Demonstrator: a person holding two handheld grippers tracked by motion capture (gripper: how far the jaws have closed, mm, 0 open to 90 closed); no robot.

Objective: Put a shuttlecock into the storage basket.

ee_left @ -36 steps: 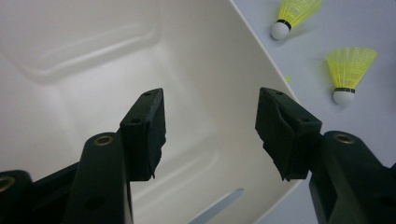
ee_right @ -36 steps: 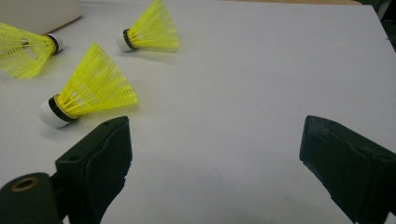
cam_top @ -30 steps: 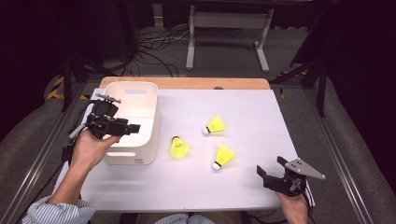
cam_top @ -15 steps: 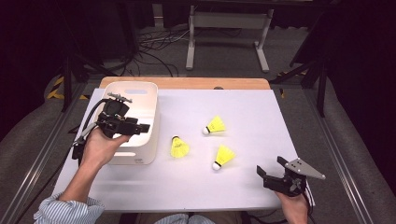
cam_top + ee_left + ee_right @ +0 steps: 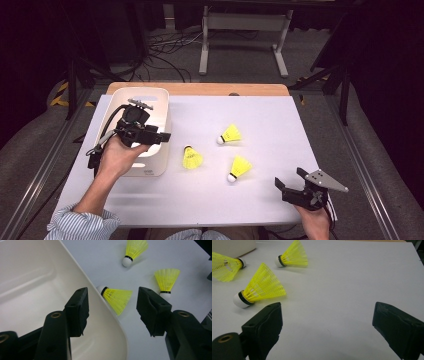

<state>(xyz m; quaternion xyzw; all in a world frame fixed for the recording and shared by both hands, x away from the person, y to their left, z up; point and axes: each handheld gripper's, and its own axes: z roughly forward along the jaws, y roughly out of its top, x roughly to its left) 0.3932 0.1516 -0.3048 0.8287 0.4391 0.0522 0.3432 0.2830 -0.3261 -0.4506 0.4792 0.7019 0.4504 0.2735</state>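
High view: three yellow shuttlecocks [image 5: 191, 158] [image 5: 231, 134] [image 5: 239, 167] lie on the white table [image 5: 280, 120], none in the white bin [image 5: 150, 97]; as judged, the collecting is not yet begun. The left gripper [image 5: 161, 137] hovers over the bin's rim, jaws apart and empty; the right gripper [image 5: 288, 180] rests near the front edge, jaws wide, empty. Dark floor, cables and a metal stand lie beyond.

Left gripper view: the nearest shuttlecock [image 5: 115, 296] lies just beside the bin wall [image 5: 100, 312].

Right gripper view: bare tabletop [image 5: 352, 285] between open jaws.
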